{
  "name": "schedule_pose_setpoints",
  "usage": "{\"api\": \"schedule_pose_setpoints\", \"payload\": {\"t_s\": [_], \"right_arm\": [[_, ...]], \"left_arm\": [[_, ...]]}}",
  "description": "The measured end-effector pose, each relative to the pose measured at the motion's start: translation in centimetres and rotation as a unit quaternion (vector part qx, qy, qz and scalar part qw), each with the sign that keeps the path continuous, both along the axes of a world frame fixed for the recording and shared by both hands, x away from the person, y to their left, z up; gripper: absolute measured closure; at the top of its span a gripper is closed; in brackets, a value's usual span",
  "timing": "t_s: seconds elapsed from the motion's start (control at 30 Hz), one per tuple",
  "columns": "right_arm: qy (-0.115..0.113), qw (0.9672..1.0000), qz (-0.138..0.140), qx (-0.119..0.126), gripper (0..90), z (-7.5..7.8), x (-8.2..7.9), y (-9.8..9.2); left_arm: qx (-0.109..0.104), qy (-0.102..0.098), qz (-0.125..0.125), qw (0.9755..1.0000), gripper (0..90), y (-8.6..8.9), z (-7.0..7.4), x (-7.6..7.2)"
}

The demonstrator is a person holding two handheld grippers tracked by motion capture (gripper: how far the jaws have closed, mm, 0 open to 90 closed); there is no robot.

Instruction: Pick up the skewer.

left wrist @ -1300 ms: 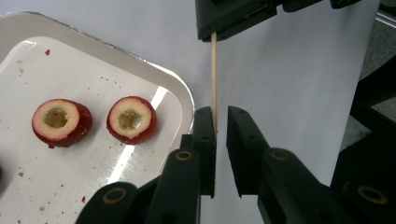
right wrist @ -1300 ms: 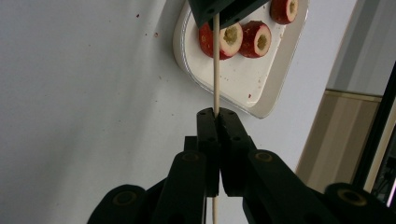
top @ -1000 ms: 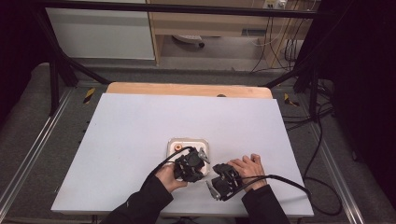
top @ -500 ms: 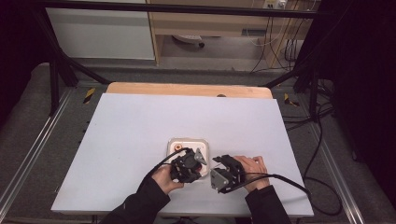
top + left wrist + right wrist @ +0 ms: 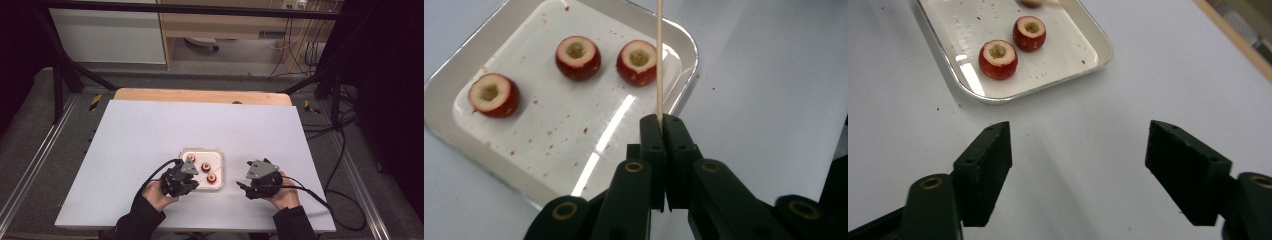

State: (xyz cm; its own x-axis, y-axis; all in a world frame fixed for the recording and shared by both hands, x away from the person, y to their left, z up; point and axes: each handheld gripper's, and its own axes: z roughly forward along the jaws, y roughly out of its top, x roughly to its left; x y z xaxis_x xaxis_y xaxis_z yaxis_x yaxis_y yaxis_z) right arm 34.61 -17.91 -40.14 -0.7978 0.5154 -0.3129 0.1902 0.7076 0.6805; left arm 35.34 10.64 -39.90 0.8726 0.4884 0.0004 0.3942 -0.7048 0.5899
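The white counter (image 5: pixel 150 130) carries a shallow metal tray (image 5: pixel 499 20) near its front edge, the landmark here. Inside the tray lie three cored red fruits (image 5: pixel 578 57), apart from one another. The left tongs (image 5: pixel 663 122), at the tray's near edge, are clamped on a thin wooden skewer (image 5: pixel 659 55) reaching across the tray. The right tongs (image 5: pixel 1078 150), beside the tray over bare counter, have just been opening and stand wide apart with nothing between them

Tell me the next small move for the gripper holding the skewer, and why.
Probably tip the wooden skewer, clamped in the left gripper, down toward the nearest cored fruit in the tray: three lie loose, none is speared.
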Motion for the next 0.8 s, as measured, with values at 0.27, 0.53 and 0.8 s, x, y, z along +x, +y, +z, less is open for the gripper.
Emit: {"api": "schedule_pose_setpoints", "payload": {"t_s": [0.27, 0.53, 0.8], "right_arm": [[0.09, 0.9932, -0.056, 0.048, 17.3, -0.6, 0.6, -0.4], [0.136, 0.9832, -0.085, 0.088, 10.9, -0.5, 1.1, 0.1], [0.145, 0.9834, -0.084, 0.07, 6.7, 0.3, 1.6, 2.2]], "left_arm": [[-0.044, -0.022, 0.033, 0.9982, 88.4, 2.7, -0.6, -0.9], [-0.091, -0.03, 0.061, 0.9935, 88.4, 5.2, -1.4, -1.5], [-0.107, -0.035, 0.076, 0.9907, 88.4, 6.9, -2.0, -1.8]]}}
